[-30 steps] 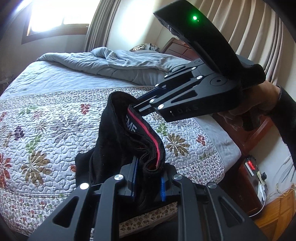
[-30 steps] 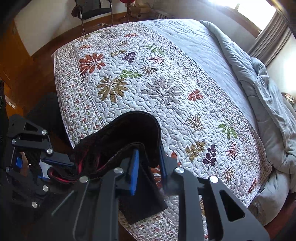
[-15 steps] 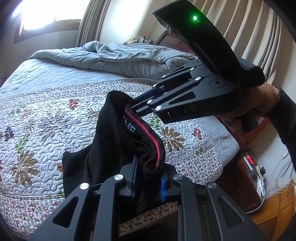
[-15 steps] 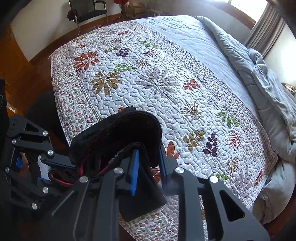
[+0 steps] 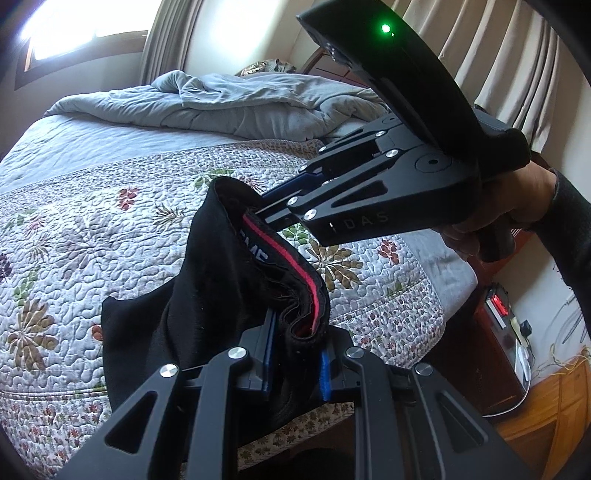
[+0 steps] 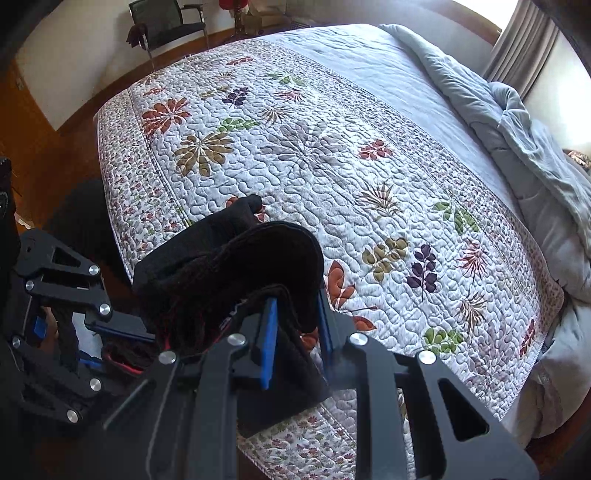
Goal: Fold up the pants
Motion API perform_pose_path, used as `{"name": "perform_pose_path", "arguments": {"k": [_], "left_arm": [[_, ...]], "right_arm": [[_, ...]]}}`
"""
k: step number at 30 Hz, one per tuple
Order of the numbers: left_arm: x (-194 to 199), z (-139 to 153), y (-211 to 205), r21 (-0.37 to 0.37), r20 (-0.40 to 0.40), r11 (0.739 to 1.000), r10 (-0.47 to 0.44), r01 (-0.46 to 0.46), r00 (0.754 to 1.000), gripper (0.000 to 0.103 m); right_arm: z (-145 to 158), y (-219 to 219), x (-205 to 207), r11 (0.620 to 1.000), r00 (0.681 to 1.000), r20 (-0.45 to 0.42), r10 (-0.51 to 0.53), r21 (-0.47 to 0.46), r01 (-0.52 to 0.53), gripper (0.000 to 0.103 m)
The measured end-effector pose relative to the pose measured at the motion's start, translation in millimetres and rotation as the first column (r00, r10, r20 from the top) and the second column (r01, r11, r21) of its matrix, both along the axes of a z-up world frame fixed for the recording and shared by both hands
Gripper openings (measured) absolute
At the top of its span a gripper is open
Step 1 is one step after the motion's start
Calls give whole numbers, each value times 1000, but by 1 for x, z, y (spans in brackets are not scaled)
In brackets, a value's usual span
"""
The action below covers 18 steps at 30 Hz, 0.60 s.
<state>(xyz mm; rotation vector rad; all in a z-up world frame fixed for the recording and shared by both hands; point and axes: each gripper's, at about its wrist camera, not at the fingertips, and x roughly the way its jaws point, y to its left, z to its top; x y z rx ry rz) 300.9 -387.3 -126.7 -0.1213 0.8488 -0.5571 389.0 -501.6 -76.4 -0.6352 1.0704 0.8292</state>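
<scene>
Black pants (image 5: 207, 295) with a red-striped waistband (image 5: 295, 266) hang between both grippers over the near edge of the bed. My left gripper (image 5: 295, 354) is shut on the bunched waistband. My right gripper (image 6: 293, 332) is shut on another part of the waistband; in the left wrist view the right gripper (image 5: 266, 206) reaches in from the upper right, held by a hand (image 5: 509, 218). In the right wrist view the pants (image 6: 236, 266) drape onto the quilt and the left gripper (image 6: 122, 328) shows at lower left. The legs are mostly hidden.
A floral quilt (image 6: 332, 166) covers the bed, with a rumpled grey duvet (image 5: 236, 103) at the headboard end. A dark nightstand with a red-lit device (image 5: 496, 306) stands beside the bed. A chair (image 6: 166, 26) stands beyond the foot. Wood floor (image 6: 48, 155) surrounds the bed.
Both grippers have moved in over the bed and lower, carrying the pants; more of the black cloth now lies on the quilt. Both grips are unchanged.
</scene>
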Motion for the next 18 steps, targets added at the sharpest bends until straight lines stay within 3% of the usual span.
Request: {"name": "perform_pose_path", "arguments": {"k": [18], "left_arm": [[7, -37, -48, 45, -56, 997, -62, 64, 997, 19]], "right_arm": [[-44, -45, 4, 998, 997, -52, -53, 27, 54, 19]]}}
